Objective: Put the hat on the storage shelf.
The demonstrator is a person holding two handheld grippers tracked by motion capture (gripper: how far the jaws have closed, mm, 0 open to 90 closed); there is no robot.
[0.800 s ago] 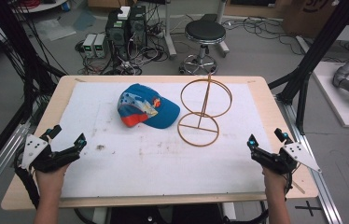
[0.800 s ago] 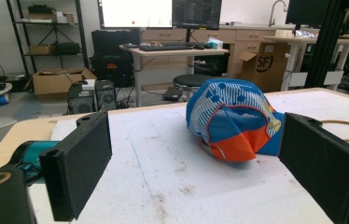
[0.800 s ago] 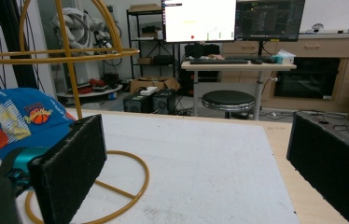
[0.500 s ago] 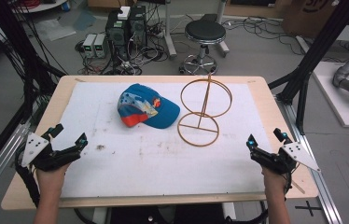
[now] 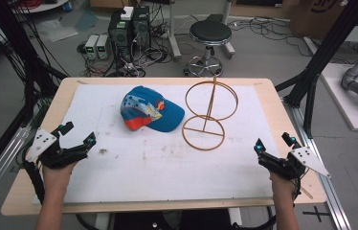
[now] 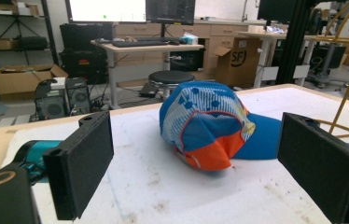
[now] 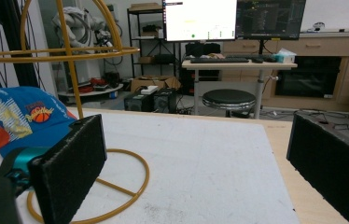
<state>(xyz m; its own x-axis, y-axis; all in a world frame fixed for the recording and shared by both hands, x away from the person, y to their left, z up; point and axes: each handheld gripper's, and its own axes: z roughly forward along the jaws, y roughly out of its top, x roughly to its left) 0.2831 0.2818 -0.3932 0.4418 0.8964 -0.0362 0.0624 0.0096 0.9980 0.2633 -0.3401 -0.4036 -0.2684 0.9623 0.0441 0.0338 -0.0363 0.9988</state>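
Observation:
A blue cap [image 5: 151, 109] with an orange brim and white pattern lies on the white mat [image 5: 134, 163], left of centre and toward the back. Right beside it stands a yellow wire hat stand [image 5: 209, 112] with a round base ring and a round top hoop. My left gripper [image 5: 77, 135] hovers open at the mat's left edge; the cap [image 6: 210, 123] sits ahead between its jaws, well apart. At the right edge my right gripper [image 5: 274, 143] is open, with the stand's base ring [image 7: 116, 186] ahead to its left and the cap [image 7: 16, 119] beyond.
The mat covers a wooden table [image 5: 273, 91]. Black frame posts [image 5: 311, 76] rise at both sides. A black stool [image 5: 210, 33] and computer boxes [image 5: 129, 28] with cables stand on the floor behind the table. Bare mat lies between the two grippers.
Both grippers have stayed nearly still; the right one shifted very slightly. The cap and stand have not moved.

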